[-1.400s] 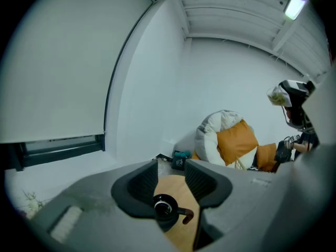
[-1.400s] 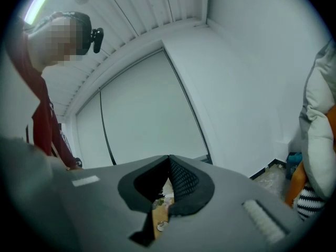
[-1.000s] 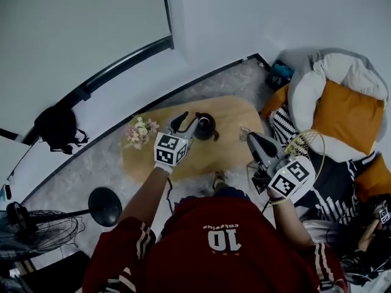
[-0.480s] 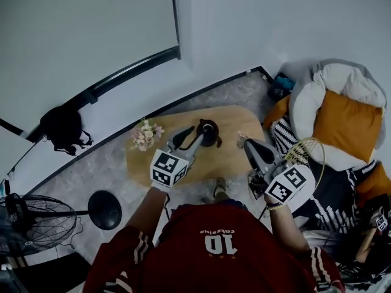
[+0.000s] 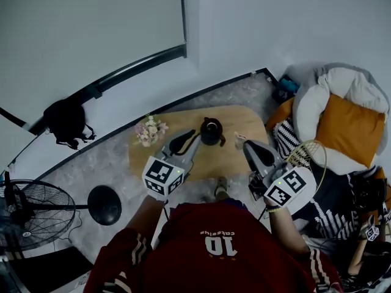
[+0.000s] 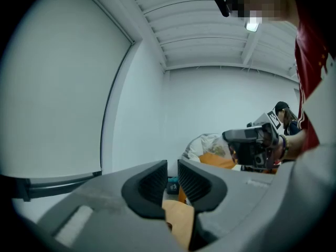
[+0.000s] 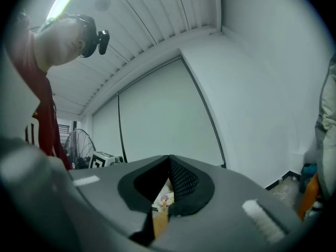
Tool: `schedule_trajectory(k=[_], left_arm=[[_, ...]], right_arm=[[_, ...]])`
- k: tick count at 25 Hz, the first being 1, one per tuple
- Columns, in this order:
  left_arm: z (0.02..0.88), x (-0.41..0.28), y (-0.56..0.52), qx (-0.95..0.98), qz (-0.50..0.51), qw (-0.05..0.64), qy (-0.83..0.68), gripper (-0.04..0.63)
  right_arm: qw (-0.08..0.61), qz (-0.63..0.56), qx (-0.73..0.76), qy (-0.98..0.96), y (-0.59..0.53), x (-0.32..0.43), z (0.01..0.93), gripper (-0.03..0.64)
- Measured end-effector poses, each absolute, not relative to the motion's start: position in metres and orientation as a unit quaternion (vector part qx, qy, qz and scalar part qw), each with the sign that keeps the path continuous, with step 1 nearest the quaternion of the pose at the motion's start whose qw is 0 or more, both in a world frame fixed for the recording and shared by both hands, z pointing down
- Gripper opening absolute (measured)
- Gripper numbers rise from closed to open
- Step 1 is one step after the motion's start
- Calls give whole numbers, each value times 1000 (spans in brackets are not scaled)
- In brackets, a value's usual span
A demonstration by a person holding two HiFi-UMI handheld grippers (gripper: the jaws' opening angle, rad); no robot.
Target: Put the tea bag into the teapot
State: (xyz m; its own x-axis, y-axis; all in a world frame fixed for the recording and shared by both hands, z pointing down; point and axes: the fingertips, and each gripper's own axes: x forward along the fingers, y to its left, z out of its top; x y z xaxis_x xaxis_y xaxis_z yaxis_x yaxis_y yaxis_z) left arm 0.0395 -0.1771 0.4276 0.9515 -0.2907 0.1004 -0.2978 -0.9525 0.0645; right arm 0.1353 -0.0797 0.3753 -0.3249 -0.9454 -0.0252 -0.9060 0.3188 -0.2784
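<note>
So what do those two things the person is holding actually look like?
The left claw and right claw are grey moulded shells with black ribbed pads. Each carries a white cube printed with black square markers. The person wears a red jersey with white-striped sleeves.

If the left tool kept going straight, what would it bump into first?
Probably nothing close. The left tool, its empty jaws just closing partway, points level over the table toward the orange cushion by the wall; depth is unclear.
</note>
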Motion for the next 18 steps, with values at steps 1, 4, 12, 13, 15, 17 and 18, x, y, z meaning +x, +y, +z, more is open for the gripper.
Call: schedule_trajectory(k=[1,4,12,13,15,17,18], left_arm=[[425,37,-176,987,42,39,-149,67],[418,32,-175,987,35,41,-151,44],[409,27,-174,986,10,74,-150,2],[407,26,-173,986,9,71,-150,2],[404,25,-172,986,7,67,-152,2],[404,24,-173,986,5,70,-153,2],[405,24,-174,985,5,75,-154,2]], right_arm=[[91,-105,-574,807,-80,134,375,2],[88,-102,-576,807,-79,132,374,2],[84,-100,-582,803,-74,137,374,2],[83,-99,-582,803,-74,137,374,2],[81,-97,-584,802,-74,137,373,2],[81,-95,-584,802,-74,137,373,2],[80,-94,-584,802,-74,137,372,2]])
